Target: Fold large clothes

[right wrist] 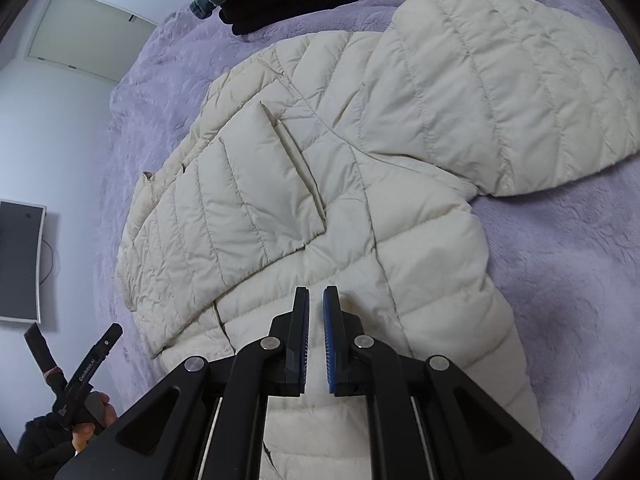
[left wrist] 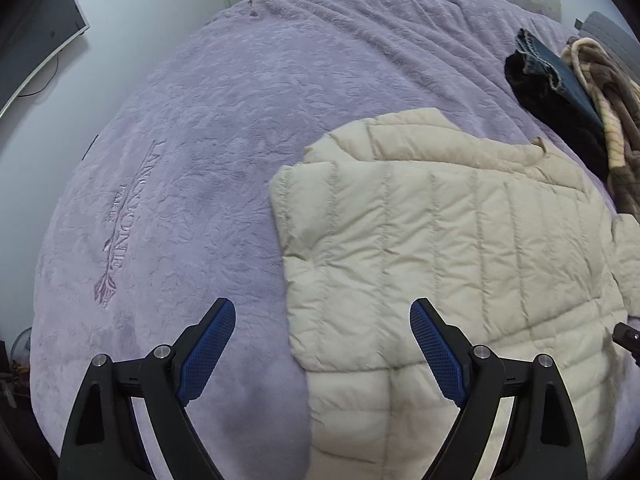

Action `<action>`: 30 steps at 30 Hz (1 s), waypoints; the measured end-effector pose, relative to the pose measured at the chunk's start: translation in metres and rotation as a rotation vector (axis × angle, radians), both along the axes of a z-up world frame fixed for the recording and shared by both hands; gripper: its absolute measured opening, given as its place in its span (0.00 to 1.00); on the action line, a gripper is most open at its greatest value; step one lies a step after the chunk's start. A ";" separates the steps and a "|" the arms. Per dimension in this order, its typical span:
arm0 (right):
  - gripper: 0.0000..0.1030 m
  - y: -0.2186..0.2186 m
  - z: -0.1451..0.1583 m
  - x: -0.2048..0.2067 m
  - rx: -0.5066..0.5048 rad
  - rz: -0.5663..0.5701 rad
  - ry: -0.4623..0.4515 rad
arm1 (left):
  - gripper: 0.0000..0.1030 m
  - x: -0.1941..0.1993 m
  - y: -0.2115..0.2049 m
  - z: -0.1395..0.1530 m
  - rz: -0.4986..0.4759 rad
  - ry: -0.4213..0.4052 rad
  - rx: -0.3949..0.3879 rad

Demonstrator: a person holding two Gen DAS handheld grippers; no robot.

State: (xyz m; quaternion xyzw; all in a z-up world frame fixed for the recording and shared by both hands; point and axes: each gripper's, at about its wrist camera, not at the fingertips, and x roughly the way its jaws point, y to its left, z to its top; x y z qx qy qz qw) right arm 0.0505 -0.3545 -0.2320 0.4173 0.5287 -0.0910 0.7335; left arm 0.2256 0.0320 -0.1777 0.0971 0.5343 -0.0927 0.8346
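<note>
Puffy cream quilted jacket [left wrist: 432, 240] spread flat on the fuzzy purple bed blanket [left wrist: 180, 160]. Left gripper [left wrist: 322, 344] above jacket's edge, wide open, holding nothing. Right gripper [right wrist: 316, 340] over jacket, nearly closed, empty.

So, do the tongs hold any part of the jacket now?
No. The left tongs are open above the puffer jacket; the right tongs are shut on nothing.

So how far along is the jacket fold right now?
Partly done: on the cream puffer jacket, one sleeve is already folded across the body, while the other sleeve still lies spread on the purple blanket. Nothing is in hand: the left tool is open and empty, the right tool shut and empty. That sleeve and the body folds are left.
</note>
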 end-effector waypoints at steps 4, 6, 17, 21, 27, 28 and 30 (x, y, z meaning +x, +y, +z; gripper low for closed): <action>0.08 -0.006 0.007 -0.020 0.019 -0.017 0.007 | 0.87 -0.030 -0.032 0.008 -0.070 0.045 -0.021; 0.09 -0.010 0.011 -0.030 0.023 -0.023 0.012 | 0.87 -0.045 -0.050 0.013 -0.116 0.061 -0.025; 0.72 -0.048 0.033 -0.088 0.044 -0.122 -0.005 | 0.87 -0.103 -0.123 0.031 -0.241 0.146 -0.060; 0.78 -0.071 0.038 -0.107 0.045 -0.175 -0.022 | 0.87 -0.114 -0.144 0.036 -0.263 0.155 -0.067; 0.91 -0.109 0.036 -0.132 0.071 -0.256 -0.055 | 0.87 -0.128 -0.176 0.039 -0.295 0.161 -0.056; 0.91 -0.114 0.036 -0.135 0.069 -0.264 -0.058 | 0.87 -0.129 -0.181 0.040 -0.299 0.164 -0.056; 1.00 -0.123 0.034 -0.140 0.061 -0.278 -0.065 | 0.87 -0.133 -0.190 0.040 -0.304 0.167 -0.053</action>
